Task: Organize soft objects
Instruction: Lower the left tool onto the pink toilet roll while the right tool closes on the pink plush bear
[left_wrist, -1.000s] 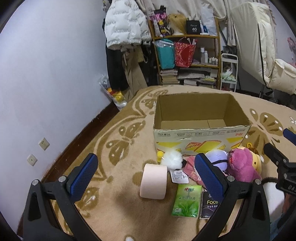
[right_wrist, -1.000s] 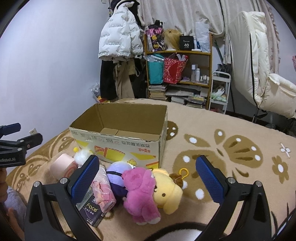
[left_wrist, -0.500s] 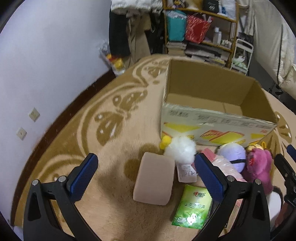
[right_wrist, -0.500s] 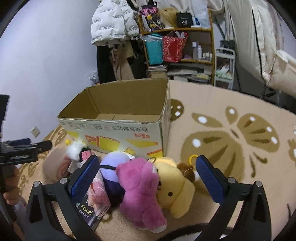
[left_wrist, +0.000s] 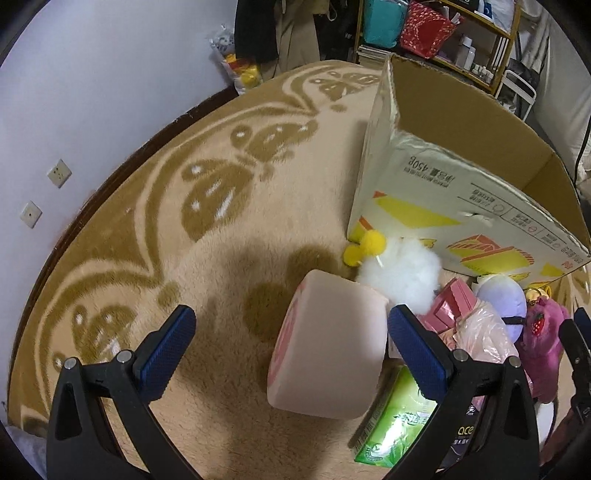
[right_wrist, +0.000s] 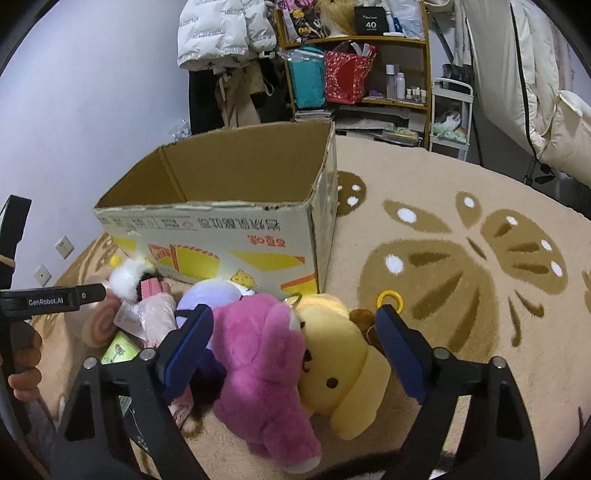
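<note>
- Both grippers have dropped closer to the pile since a second ago; the pink roll and the plush toys now fill much more of each view.
- Left gripper (left_wrist: 291, 341) is spread wide, holding nothing; the pink roll (left_wrist: 328, 347) lies between its fingers, closer to the right finger, not clearly touching either.
- Pink roll: pale pink cylinder lying on its side on the rug (left_wrist: 221, 236), darker pink swirl on its end face.
- Just past the left gripper's right finger: white fluffy ball (left_wrist: 400, 273) with yellow pompoms, green tissue pack (left_wrist: 395, 421) beside the roll.
- Right gripper (right_wrist: 295, 339) is also wide open, empty; magenta plush (right_wrist: 258, 350) and yellow dog plush (right_wrist: 336, 354) lie side by side, touching, between its fingers.
- Lavender plush (right_wrist: 218, 295) sits just beyond the right gripper's left finger.
- Open cardboard box (right_wrist: 221, 221) stands upright on the rug behind the pile, ahead of both grippers.
</note>
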